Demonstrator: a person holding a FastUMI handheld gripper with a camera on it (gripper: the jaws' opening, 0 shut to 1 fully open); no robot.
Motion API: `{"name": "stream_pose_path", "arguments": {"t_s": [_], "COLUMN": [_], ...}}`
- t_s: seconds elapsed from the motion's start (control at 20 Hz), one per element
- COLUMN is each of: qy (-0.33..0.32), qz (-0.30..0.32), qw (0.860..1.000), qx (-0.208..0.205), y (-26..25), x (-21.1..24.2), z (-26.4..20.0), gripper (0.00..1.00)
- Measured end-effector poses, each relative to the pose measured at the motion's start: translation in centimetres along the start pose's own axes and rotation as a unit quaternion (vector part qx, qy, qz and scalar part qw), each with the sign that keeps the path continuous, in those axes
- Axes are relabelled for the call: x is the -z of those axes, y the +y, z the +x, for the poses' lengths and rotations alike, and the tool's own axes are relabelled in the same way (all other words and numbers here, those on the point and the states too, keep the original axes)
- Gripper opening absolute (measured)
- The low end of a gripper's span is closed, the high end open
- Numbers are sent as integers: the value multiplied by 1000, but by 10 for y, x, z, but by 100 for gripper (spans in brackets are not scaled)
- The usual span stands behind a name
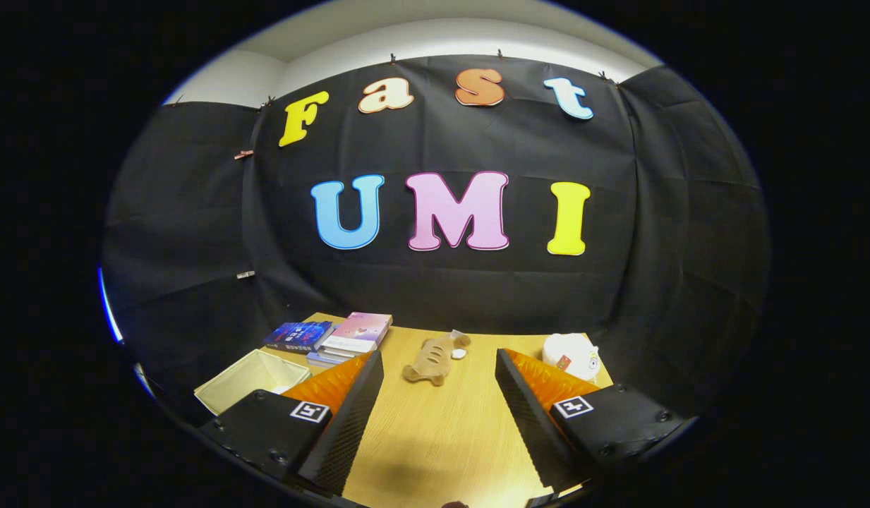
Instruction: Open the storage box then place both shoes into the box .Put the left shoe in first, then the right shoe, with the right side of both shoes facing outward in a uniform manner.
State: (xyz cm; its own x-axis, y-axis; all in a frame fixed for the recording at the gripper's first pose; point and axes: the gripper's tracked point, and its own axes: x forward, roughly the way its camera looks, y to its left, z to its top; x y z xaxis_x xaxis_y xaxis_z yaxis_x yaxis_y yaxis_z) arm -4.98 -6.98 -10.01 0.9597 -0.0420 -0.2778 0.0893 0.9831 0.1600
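Observation:
My gripper stands open above a wooden table, with nothing between its fingers. A beige fabric storage box sits open-topped just beyond and beside the left finger; its inside looks bare. A tan plush-like slipper or soft toy lies on the table ahead, between the two fingers and beyond their tips. I cannot tell whether it is a shoe.
A stack of books and a dark blue book lie at the table's far left, behind the box. A white plush toy sits at the far right, beyond the right finger. Black cloth walls the booth close behind the table.

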Motion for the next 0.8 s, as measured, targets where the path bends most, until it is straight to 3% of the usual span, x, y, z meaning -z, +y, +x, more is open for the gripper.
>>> {"name": "stream_pose_path", "arguments": {"t_s": [0.8], "qy": [9], "qz": [-17], "qw": [999], "qx": [-46], "y": [16], "x": [13], "z": [8], "gripper": [99]}}
